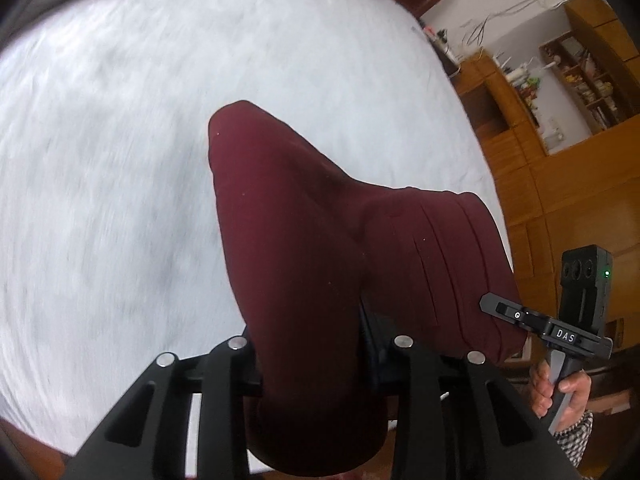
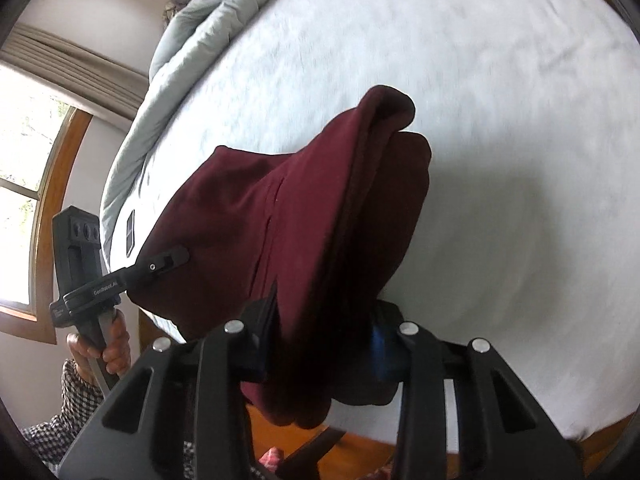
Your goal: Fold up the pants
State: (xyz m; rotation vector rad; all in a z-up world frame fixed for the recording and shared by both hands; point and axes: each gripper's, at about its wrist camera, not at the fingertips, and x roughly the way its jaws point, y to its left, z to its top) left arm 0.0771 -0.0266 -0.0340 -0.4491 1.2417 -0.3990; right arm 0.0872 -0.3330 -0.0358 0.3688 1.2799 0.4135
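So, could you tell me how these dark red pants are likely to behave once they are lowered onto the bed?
The dark red fabric pants look floppy: they sag between the left gripper and right gripper. They will probably collapse into folds on the white bed sheet. The thick cloth seems unlikely to slip.

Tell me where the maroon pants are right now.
The maroon pants hang between both grippers, the left gripper and right gripper, held above the white bed.
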